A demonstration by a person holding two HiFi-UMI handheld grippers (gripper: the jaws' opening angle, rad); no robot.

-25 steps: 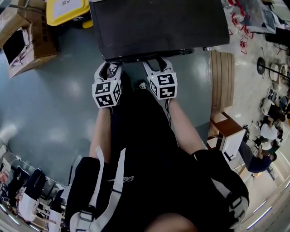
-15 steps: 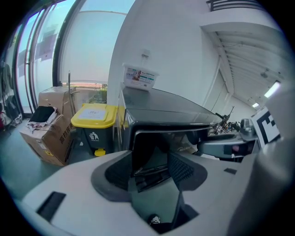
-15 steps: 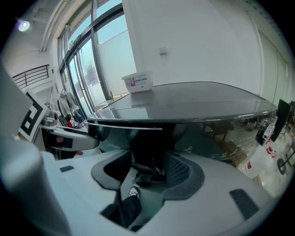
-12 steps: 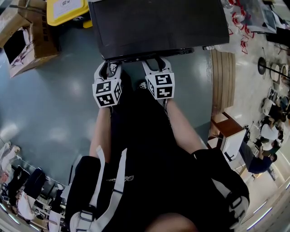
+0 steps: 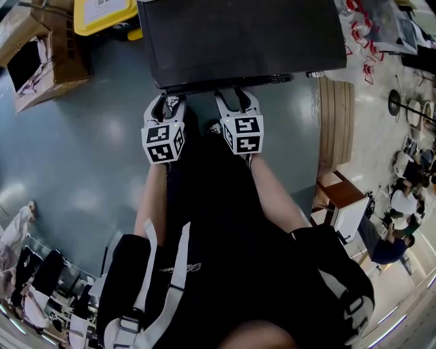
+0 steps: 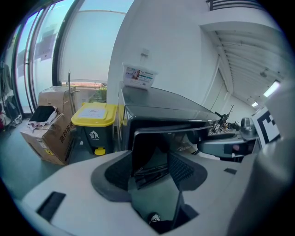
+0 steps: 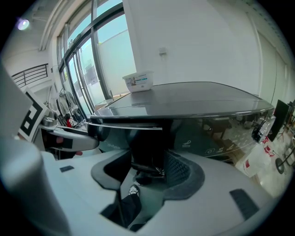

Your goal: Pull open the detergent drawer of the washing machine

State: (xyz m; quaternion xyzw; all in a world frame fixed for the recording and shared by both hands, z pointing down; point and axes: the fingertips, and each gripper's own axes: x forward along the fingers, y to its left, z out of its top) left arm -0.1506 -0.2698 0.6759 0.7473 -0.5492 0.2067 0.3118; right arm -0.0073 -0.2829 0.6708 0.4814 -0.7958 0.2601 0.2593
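The black washing machine (image 5: 238, 41) stands in front of me, its front edge toward my legs. My left gripper (image 5: 164, 101) is at the left part of that edge. In the left gripper view the left gripper (image 6: 150, 168) is open, with the machine's dark upper front panel (image 6: 150, 145) in the gap and the pads not pressing on it. My right gripper (image 5: 236, 95) sits beside it, a little to the right. The right gripper (image 7: 145, 168) is also open, facing the dark front below the lid (image 7: 184, 101). I cannot make out the drawer's outline.
A yellow-lidded bin (image 5: 102, 13) and an open cardboard box (image 5: 37, 58) stand left of the machine. A white tub (image 7: 137, 81) rests on the lid's far edge. Wooden furniture (image 5: 334, 116) stands to the right. My black-clad legs and a shoe (image 5: 214, 128) are below the grippers.
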